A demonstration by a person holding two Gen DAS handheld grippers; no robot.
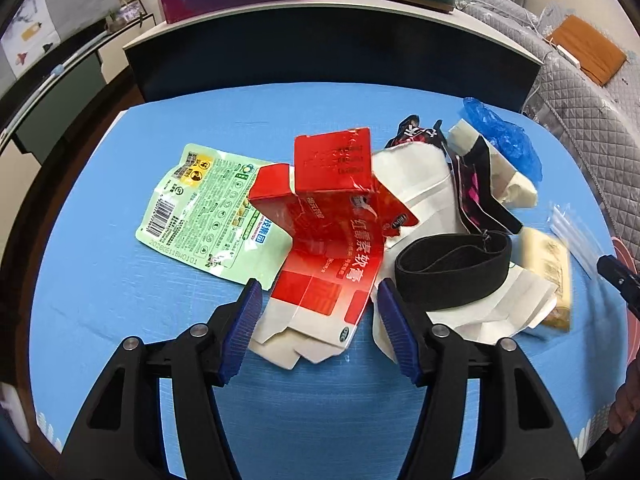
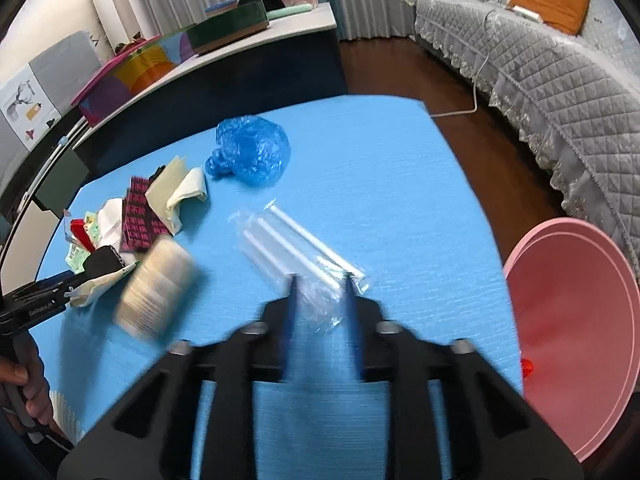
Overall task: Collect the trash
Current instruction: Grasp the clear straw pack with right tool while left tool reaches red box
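Note:
A heap of trash lies on the blue table [image 1: 120, 320]. My left gripper [image 1: 320, 302] is open, its blue pads on either side of the white end of a flattened red carton [image 1: 332, 232]. Around the carton lie a green pouch [image 1: 200, 208], white paper [image 1: 416, 184], a black band [image 1: 452, 268] and a blue plastic bag [image 2: 250, 150]. My right gripper [image 2: 320, 300], blurred, stands open around the near end of a clear packet of white straws [image 2: 296, 248]. A beige packet [image 2: 156, 292] lies to its left.
A pink bin [image 2: 580, 320] stands off the table's right edge with something red in it. A dark cabinet [image 1: 320, 56] with boxes on top runs behind the table. A grey quilted sofa [image 2: 560, 92] fills the right side over a wooden floor.

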